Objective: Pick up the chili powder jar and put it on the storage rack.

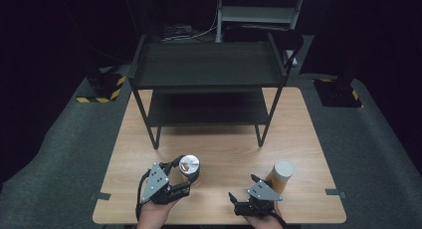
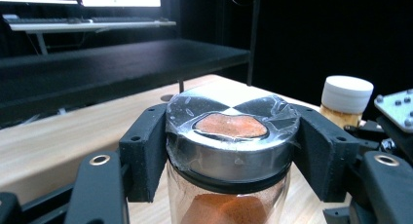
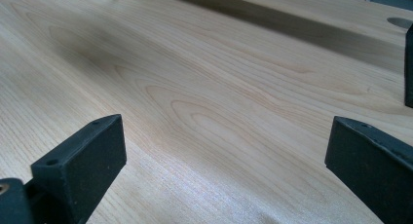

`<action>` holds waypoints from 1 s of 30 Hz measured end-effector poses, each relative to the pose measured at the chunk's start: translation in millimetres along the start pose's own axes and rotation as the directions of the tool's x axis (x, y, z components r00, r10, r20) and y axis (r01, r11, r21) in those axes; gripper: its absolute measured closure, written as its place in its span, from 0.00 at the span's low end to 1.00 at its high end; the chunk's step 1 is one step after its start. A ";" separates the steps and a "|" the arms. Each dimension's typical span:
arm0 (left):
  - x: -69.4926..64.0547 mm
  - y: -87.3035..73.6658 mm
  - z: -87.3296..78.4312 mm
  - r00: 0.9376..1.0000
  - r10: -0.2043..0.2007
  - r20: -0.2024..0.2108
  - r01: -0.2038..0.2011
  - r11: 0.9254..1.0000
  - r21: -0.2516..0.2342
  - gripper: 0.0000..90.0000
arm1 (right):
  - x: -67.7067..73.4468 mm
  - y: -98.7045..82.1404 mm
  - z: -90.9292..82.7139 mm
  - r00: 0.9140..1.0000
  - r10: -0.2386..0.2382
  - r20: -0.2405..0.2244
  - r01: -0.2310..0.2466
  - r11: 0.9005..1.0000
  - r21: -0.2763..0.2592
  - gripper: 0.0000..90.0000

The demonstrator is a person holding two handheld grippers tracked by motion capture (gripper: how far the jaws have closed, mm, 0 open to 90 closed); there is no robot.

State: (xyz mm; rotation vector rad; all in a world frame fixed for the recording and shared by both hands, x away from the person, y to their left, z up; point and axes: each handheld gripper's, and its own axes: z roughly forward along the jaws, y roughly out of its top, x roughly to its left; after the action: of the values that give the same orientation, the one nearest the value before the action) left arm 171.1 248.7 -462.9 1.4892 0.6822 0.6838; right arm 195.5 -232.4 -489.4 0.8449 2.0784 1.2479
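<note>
Two jars are counted on the wooden table [image 1: 298,139], with two grippers and one black two-tier shelf [image 1: 209,64] behind. A glass jar [image 2: 229,151] of orange powder, round, with a shiny metal lid under crinkled clear film, is clamped just below its lid between the fingers [image 2: 143,158] of the left gripper [image 1: 185,178], near the table's front edge. A white-capped jar [image 1: 281,175] is seen just beside the right gripper [image 1: 243,193], whose fingers [image 3: 87,160] are spread wide over bare wood grain. The glass jar's base is cut off, so contact with the table cannot be told
</note>
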 end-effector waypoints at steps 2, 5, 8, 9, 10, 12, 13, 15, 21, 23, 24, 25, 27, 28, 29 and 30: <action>0.7 2.6 -1.4 1.000 0.002 -0.005 -0.002 1.000 -0.005 0.39 | -0.2 0.0 0.0 1.000 0.001 0.000 -0.001 1.000 0.000 0.01; 2.6 7.5 -4.6 1.000 0.000 -0.020 -0.001 1.000 -0.022 0.39 | -0.5 -0.2 -0.2 1.000 0.004 -0.001 -0.004 1.000 -0.001 0.01; 3.7 11.7 -6.6 1.000 0.004 -0.031 -0.005 0.999 -0.033 0.39 | -0.6 -0.3 -0.2 1.000 0.005 -0.001 -0.005 1.000 -0.001 0.01; 4.4 14.2 -7.4 0.999 0.003 -0.034 -0.004 0.999 -0.037 0.39 | -0.6 -0.3 -0.2 1.000 0.005 -0.001 -0.005 1.000 -0.001 0.01; 5.5 17.0 -8.1 0.999 0.005 -0.036 -0.006 0.999 -0.039 0.39 | -0.6 -0.3 -0.2 1.000 0.005 -0.001 -0.005 1.000 -0.001 0.01; 6.2 20.1 -9.0 0.999 0.006 -0.041 -0.008 0.999 -0.045 0.39 | -0.5 -0.3 -0.2 1.000 0.004 -0.001 -0.004 1.000 -0.001 0.01; 6.7 22.1 -9.6 0.999 0.008 -0.045 -0.010 0.999 -0.050 0.39 | -0.5 -0.3 -0.2 1.000 0.004 -0.001 -0.004 1.000 -0.001 0.01; 8.2 27.0 -10.8 0.999 0.012 -0.052 -0.015 0.998 -0.057 0.39 | -0.4 -0.2 -0.2 1.000 0.006 0.000 -0.006 1.000 -0.001 0.01; 11.6 36.3 -12.0 0.998 0.008 -0.066 -0.013 0.997 -0.080 0.39 | -0.4 -0.5 -0.4 1.000 0.006 0.000 -0.006 1.000 -0.002 0.01; 12.5 40.4 -11.6 0.998 0.012 -0.069 -0.017 0.996 -0.084 0.39 | -0.7 -0.7 -0.5 1.000 0.009 0.000 -0.009 1.000 -0.003 0.01; 13.0 42.1 -11.2 0.998 0.012 -0.070 -0.018 0.996 -0.089 0.39 | -0.8 -0.8 -0.5 1.000 0.009 -0.001 -0.009 1.000 -0.003 0.01; 13.6 44.2 -10.9 0.997 0.013 -0.071 -0.020 0.995 -0.093 0.39 | -0.9 -0.8 -0.6 1.000 0.009 -0.001 -0.009 1.000 -0.004 0.01; 14.4 48.3 -10.7 0.997 0.012 -0.073 -0.020 0.994 -0.103 0.39 | -0.9 -0.7 -0.6 1.000 0.009 -0.002 -0.009 1.000 -0.003 0.01; 15.2 51.2 -10.6 0.997 0.015 -0.075 -0.023 0.994 -0.107 0.39 | -0.9 -0.6 -0.6 1.000 0.009 -0.002 -0.009 1.000 -0.002 0.01; 15.8 53.6 -10.4 0.997 0.017 -0.076 -0.025 0.994 -0.109 0.39 | -1.0 -0.6 -0.6 1.000 0.009 -0.002 -0.009 1.000 -0.002 0.01; 15.8 53.6 -10.4 0.997 0.017 -0.076 -0.025 0.994 -0.109 0.39 | -1.0 -0.7 -0.6 1.000 0.008 -0.002 -0.008 1.000 -0.003 0.01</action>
State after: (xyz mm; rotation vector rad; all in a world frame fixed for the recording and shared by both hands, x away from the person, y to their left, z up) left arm 173.9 266.2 -408.9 1.3762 0.6761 0.7847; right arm 195.6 -233.7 -489.6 0.8519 2.0768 1.2562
